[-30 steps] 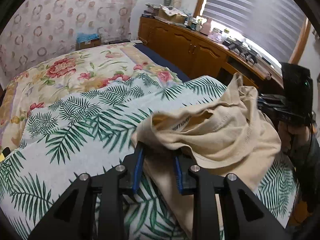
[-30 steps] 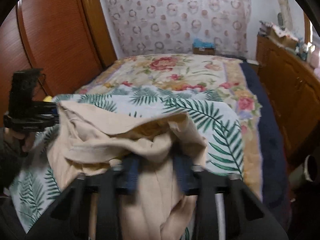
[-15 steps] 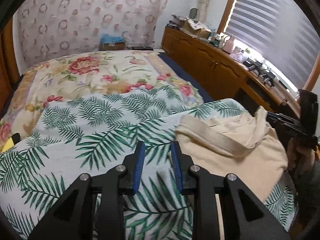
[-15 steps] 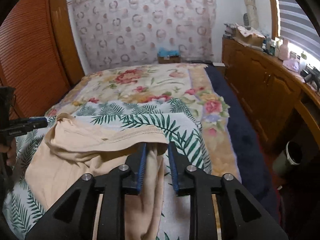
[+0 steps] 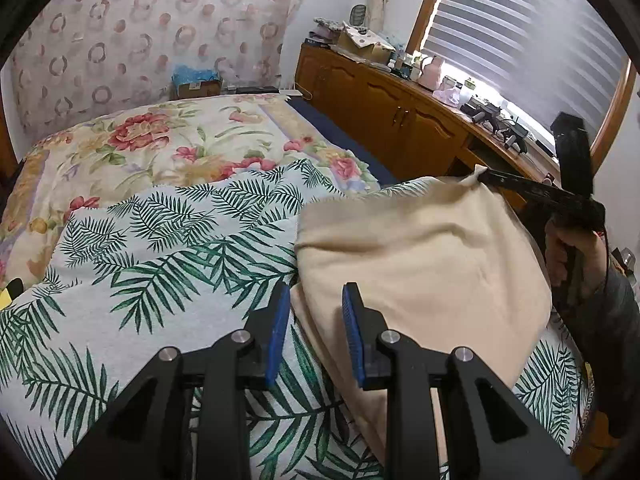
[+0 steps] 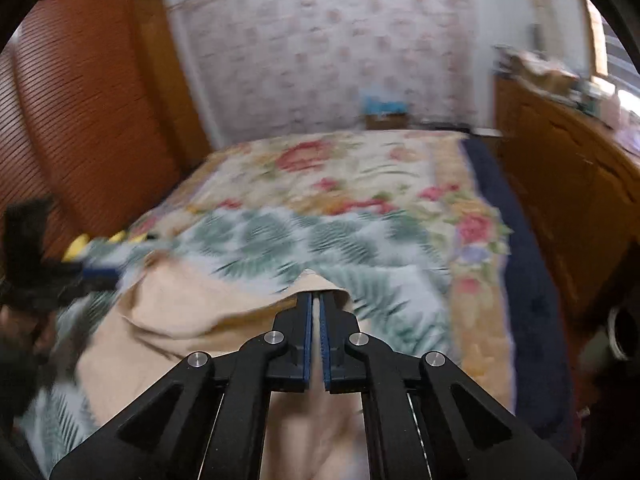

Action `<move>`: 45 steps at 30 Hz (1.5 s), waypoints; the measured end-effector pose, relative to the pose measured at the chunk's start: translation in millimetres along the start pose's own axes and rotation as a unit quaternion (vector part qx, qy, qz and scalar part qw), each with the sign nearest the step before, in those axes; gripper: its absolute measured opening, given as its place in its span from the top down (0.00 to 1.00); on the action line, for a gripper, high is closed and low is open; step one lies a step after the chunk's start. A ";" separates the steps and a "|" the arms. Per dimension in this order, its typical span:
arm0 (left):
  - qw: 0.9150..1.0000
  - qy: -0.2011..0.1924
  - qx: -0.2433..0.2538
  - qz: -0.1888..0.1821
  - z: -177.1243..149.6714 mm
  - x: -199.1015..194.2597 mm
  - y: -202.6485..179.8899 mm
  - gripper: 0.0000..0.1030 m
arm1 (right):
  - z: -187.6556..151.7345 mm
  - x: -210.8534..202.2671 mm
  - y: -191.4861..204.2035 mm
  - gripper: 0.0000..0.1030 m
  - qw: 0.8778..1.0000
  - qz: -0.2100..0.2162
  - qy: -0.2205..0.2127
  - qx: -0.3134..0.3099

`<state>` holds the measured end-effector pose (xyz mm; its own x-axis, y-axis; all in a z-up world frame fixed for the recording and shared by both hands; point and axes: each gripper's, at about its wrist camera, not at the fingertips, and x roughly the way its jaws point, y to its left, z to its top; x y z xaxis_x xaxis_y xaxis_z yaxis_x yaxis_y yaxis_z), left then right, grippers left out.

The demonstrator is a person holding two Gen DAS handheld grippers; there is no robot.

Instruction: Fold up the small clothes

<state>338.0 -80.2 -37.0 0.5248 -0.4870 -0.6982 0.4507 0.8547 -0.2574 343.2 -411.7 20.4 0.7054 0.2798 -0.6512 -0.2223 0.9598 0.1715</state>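
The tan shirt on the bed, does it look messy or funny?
A bit. The tan shirt lies bunched and uneven on the palm-leaf blanket, one corner pinched up by the right tongs. The left tongs are open.

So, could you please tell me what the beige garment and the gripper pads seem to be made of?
The beige garment looks like soft matte knit cotton, probably jersey: it drapes in loose folds without shine.

The pads on the left gripper look like blue ribbed rubber or plastic, judging by fine ridges on the inner faces. The fingers look like matte black plastic, possibly printed, with metal pins.
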 end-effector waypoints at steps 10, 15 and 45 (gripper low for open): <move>1.000 0.014 0.000 -0.003 -1.1 9.0 1.7 0.75 | -9.7 -6.7 4.5 0.66 0.999 -0.041 0.026 -0.016; 1.000 0.031 0.003 0.001 -6.6 17.4 -0.8 0.73 | -28.4 -17.7 17.3 0.43 0.998 -0.040 0.040 -0.032; 0.998 0.024 -0.016 -0.063 -7.8 19.4 -5.9 0.91 | -76.9 -13.0 26.7 0.73 0.993 0.073 0.086 0.017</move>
<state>339.8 -93.3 -54.2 0.4292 -0.5829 -0.6900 0.4873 0.7926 -0.3665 276.4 -391.5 -23.4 0.5408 0.4098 -0.7346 -0.2887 0.9107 0.2955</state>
